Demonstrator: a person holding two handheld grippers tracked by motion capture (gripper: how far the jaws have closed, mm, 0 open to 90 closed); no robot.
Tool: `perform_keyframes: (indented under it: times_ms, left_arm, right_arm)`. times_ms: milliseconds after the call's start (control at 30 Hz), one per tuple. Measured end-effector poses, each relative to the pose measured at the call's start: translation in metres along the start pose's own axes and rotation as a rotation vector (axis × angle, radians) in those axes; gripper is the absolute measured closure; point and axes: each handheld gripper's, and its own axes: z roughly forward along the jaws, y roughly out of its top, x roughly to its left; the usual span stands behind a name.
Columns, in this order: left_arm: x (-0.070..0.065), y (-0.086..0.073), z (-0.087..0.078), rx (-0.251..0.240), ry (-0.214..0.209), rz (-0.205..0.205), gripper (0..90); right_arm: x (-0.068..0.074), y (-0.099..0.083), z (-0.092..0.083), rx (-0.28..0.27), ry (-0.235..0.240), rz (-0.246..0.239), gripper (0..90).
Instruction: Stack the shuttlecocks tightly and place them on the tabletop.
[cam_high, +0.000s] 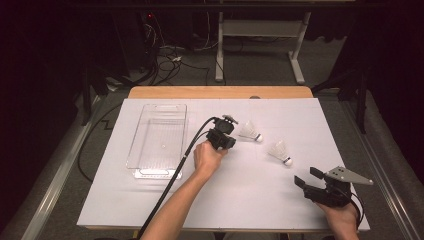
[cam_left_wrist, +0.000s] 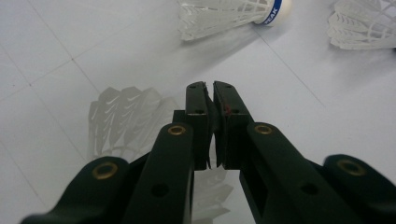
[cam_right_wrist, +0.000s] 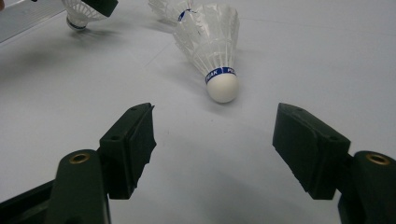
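We saw the left gripper (cam_left_wrist: 209, 88) pinching a shuttlecock (cam_left_wrist: 123, 122) by its feathers, hanging below it; the right gripper (cam_high: 308, 177) gaped empty.

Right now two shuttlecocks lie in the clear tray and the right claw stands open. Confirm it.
Not in the tray: the high view shows both shuttlecocks lying on the table to its right. The right claw does stand open.
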Motion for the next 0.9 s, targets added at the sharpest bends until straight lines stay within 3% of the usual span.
perform_keyframes:
  times_ms: [600,900]
  left_arm:
    - [-0.009,0.007,0.006,0.009,-0.016,0.013,81.2]
    - [-0.010,0.008,0.002,-0.016,-0.033,0.009,72.6]
  right_arm:
    - [0.000,0.000,0.000,0.001,0.002,0.003,29.7]
    - [0.000,0.000,0.000,-0.001,-0.001,0.007,29.7]
